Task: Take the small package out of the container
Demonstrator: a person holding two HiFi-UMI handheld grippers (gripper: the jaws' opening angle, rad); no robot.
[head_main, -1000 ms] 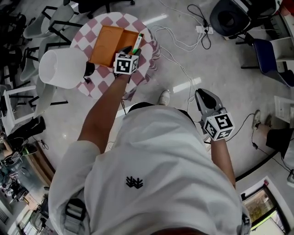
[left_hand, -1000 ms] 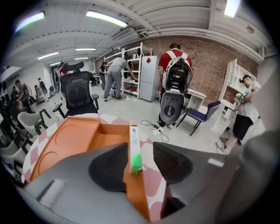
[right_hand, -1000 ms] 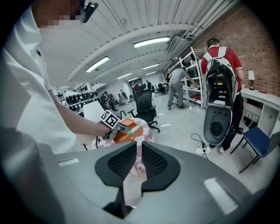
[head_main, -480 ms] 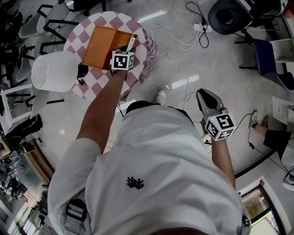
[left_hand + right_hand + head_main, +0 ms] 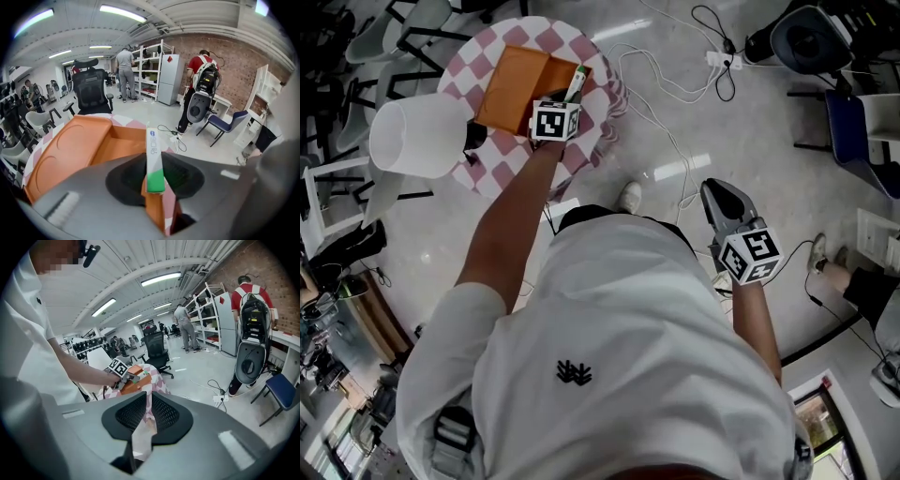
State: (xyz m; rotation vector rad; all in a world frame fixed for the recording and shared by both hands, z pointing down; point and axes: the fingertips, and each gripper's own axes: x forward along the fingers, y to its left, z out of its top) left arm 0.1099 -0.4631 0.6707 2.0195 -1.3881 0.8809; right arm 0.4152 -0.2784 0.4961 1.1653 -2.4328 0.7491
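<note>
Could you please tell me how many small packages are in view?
1. The slim white-and-green cardboard package is clamped in the left claw, over the open orange container's near wall. The claw hides part of the interior, so more may be hidden.

Small package (image 5: 154,154): smooth printed card, slight sheen, white over green. Container (image 5: 517,82), upper left of the head view: orange, matt, smooth; plastic or card, can't tell. Tablecloth (image 5: 487,173) under it: pink-and-white checked cloth, soft folds at the edge. Floor (image 5: 675,131): grey, polished, glossy with light streaks. Right gripper (image 5: 148,399): matt grey plastic shell, black pads (image 5: 129,414) with a mesh texture. Shirt (image 5: 628,356): white matt cloth.
</note>
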